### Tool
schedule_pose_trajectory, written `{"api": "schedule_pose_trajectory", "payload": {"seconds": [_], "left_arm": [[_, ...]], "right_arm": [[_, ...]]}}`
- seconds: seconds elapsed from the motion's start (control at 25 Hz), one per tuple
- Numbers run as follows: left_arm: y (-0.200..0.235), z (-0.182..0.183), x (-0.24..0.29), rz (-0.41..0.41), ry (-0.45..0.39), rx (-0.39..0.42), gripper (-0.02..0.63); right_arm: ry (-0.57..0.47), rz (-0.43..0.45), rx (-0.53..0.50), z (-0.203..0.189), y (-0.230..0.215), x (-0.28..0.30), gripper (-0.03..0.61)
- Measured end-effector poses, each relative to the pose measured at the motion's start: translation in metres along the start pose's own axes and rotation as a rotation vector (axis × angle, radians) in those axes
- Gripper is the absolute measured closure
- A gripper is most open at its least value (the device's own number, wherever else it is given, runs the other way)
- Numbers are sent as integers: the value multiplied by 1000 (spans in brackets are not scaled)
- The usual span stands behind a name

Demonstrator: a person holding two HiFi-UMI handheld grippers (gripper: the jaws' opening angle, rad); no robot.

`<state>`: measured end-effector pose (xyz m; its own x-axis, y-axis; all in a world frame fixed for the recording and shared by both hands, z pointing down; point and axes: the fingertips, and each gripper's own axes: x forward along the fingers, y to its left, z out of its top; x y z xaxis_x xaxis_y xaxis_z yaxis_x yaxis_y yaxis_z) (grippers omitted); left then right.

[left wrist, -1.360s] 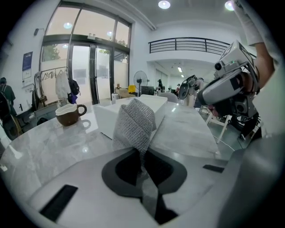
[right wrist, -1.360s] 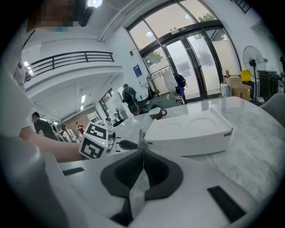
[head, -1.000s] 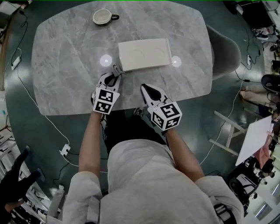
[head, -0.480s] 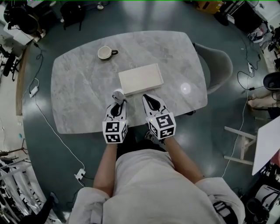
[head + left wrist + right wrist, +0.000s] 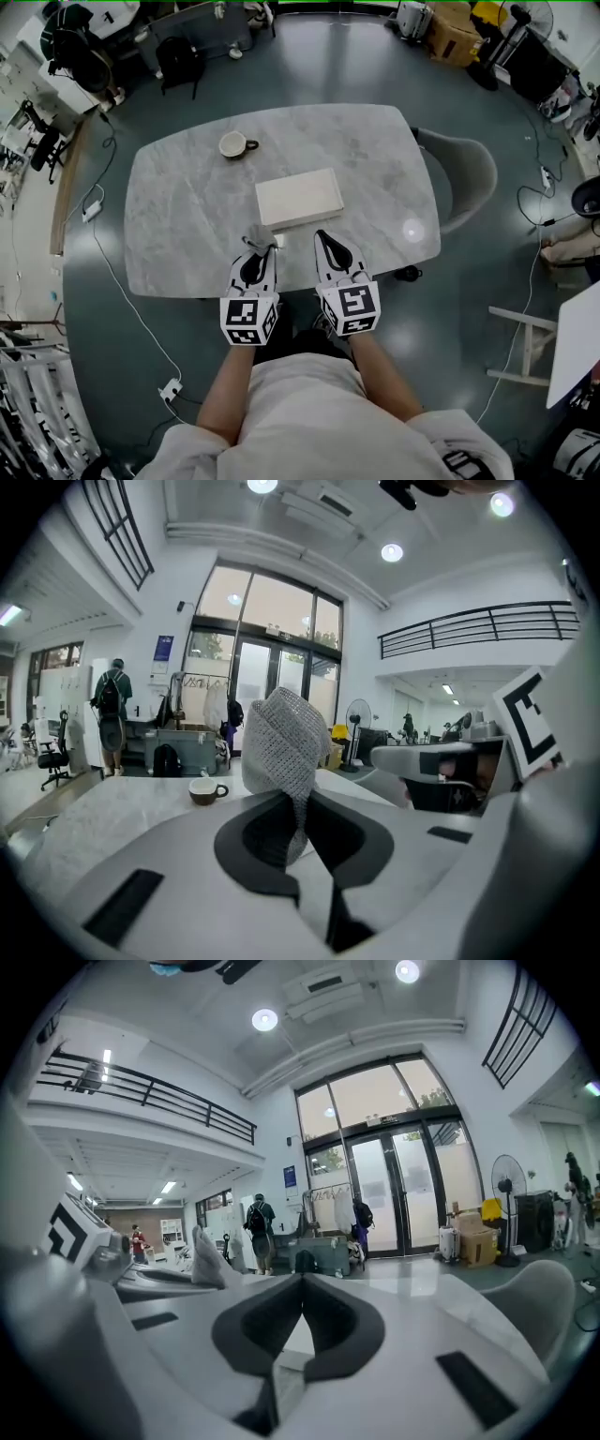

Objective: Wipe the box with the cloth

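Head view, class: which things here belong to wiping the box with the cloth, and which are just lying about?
For the job:
cloth, pinched in the left gripper
box on the table

Lying about:
cup at the table's far side
chair beside the table

Grey marble table [image 5: 178, 216], flat box [image 5: 299, 199] (centre), cup [image 5: 234, 144]

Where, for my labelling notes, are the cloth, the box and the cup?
cloth [image 5: 281, 747], left gripper view, on its bunched upper part.
box [image 5: 300, 199], head view, on the middle of its top face.
cup [image 5: 232, 144], head view, on its bowl.
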<state>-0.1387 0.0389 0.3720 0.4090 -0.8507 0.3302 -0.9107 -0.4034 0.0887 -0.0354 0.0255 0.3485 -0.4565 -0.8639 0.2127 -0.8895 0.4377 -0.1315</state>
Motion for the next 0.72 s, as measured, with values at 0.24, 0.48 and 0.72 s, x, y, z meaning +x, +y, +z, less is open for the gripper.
{"api": "schedule_pose_trajectory", "payload": {"seconds": [0.24,0.48,0.72], "left_arm": [[-9,24,-28,51,-66,38,574],[-12,53,-51,62,-118,123,574],[-7,75,-89,19,-203,123,574]], "right_arm": [[-69,-18,-44,24,-1,-24,554],[-116,-72,-111,47,5,-39,552],[-194,-106,-166,80,43,-62,554]]}}
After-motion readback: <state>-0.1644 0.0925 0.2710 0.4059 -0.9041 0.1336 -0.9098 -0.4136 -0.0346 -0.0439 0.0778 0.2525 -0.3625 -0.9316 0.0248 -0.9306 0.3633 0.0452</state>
